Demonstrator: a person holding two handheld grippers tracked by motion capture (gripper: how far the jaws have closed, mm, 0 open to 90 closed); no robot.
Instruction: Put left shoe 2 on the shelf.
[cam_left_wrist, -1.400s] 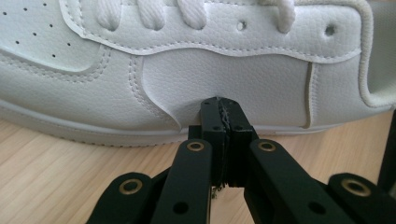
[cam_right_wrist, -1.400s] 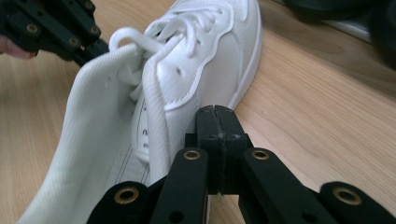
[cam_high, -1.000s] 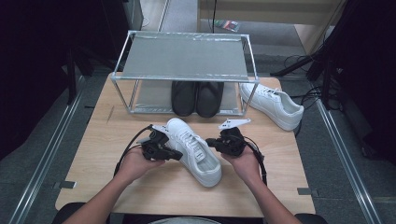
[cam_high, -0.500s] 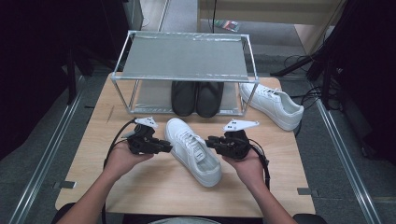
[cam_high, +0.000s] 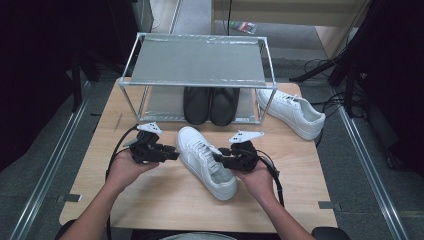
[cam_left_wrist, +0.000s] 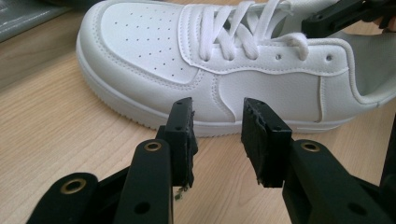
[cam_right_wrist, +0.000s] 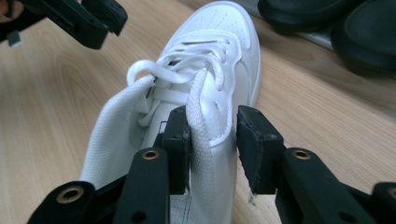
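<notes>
So both tongs, left tongs (cam_high: 172, 153) & right tongs (cam_high: 218, 159), have just been opening, half-spread, gripping nothing; white shoe (cam_high: 206, 161) sits released before rack (cam_high: 200, 82), unshelved.

Two white sneakers lie on the tabletop (cam_high: 150, 200): one near the middle (cam_high: 206, 161) between the hands, and a second (cam_high: 291, 112) farther off at the right, just beside the rack. Two black shoes stand side by side under the rack, a left one (cam_high: 196, 104) and a right one (cam_high: 224, 105), which makes four shoes in all. There is one metal rack (cam_high: 197, 62) at the far side, and two tongs, the left (cam_high: 170, 153) and the right (cam_high: 220, 159).
</notes>
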